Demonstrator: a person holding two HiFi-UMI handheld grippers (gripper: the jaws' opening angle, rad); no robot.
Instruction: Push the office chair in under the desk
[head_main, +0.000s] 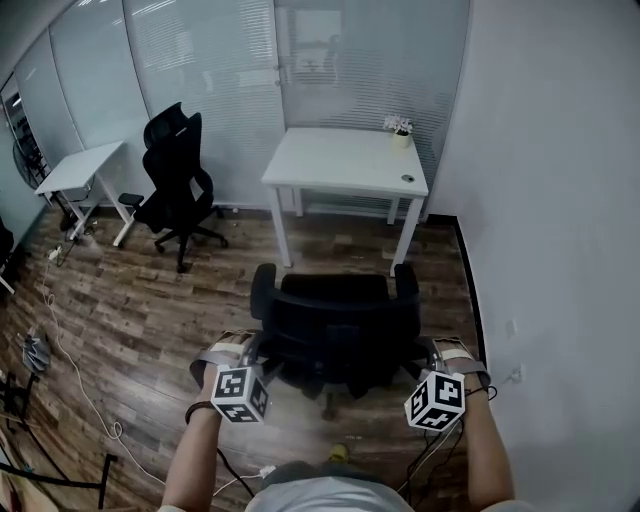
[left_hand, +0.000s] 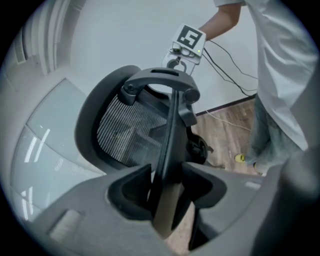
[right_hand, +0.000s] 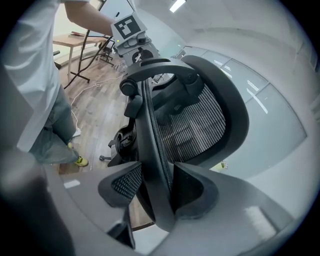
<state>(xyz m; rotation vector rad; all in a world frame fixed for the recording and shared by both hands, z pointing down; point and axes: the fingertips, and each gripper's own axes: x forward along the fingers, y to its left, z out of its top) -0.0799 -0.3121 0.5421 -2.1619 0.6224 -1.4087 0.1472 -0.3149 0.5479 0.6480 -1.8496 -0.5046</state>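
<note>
Looking down from over the person's head, I see the black mesh-backed office chair (head_main: 335, 325) standing on the wood-plank floor (head_main: 150, 310) just short of the white rectangular desk (head_main: 345, 160). Its back faces the person, its seat faces the desk's open front, and it is not yet under the top. The left gripper (head_main: 248, 352) and the right gripper (head_main: 428, 356) sit at opposite side edges of the backrest. That even hold should, I judge, keep a chair on castors from swerving when pushed. A second black swivel chair (head_main: 175, 185) stands well apart on the left, out of the way. In the left gripper view, the jaws are clamped on the thin rim of the backrest, which is pinched between them. In the right gripper view the jaws likewise clamp the opposite rim, the mesh just beside them.
</note>
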